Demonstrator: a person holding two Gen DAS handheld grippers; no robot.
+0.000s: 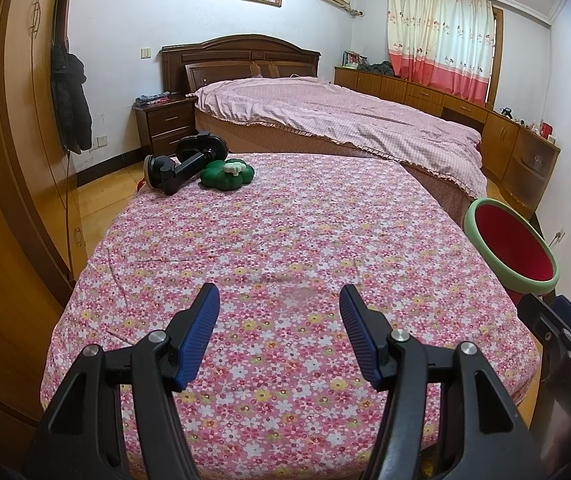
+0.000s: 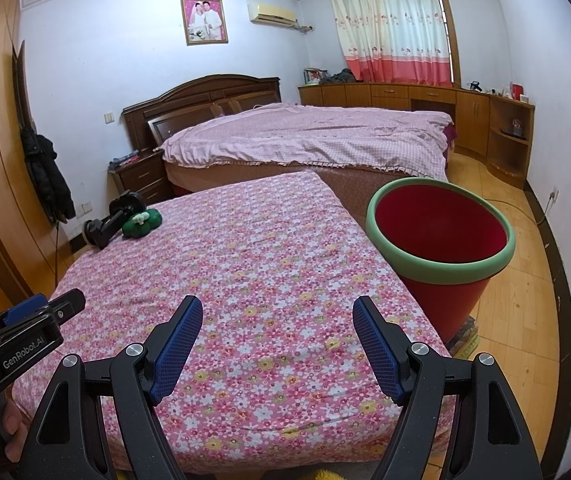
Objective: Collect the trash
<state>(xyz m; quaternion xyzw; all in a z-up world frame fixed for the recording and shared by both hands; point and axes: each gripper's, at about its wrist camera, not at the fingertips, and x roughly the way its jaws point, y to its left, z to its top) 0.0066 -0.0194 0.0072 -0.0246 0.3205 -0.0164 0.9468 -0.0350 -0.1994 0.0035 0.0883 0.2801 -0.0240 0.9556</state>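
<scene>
A red bin with a green rim (image 2: 441,268) stands on the floor at the right side of the flowered tabletop (image 2: 253,280); the left wrist view has the bin (image 1: 517,248) at its right edge. At the far left corner lie a green flower-shaped cushion with a white piece on top (image 1: 227,174) and a black suction-cup holder (image 1: 183,164). My left gripper (image 1: 279,294) hovers open over the near end of the cloth, nothing between its blue pads. My right gripper (image 2: 277,302) is also open and empty, just left of the bin.
A bed with a pink checked cover (image 1: 345,116) stands beyond the table. A wooden wardrobe (image 1: 9,160) lines the left wall, with a dark coat (image 1: 70,100) hanging on it. Low wooden cabinets (image 2: 481,116) run under the curtained window. A hand (image 2: 9,420) holds the left gripper.
</scene>
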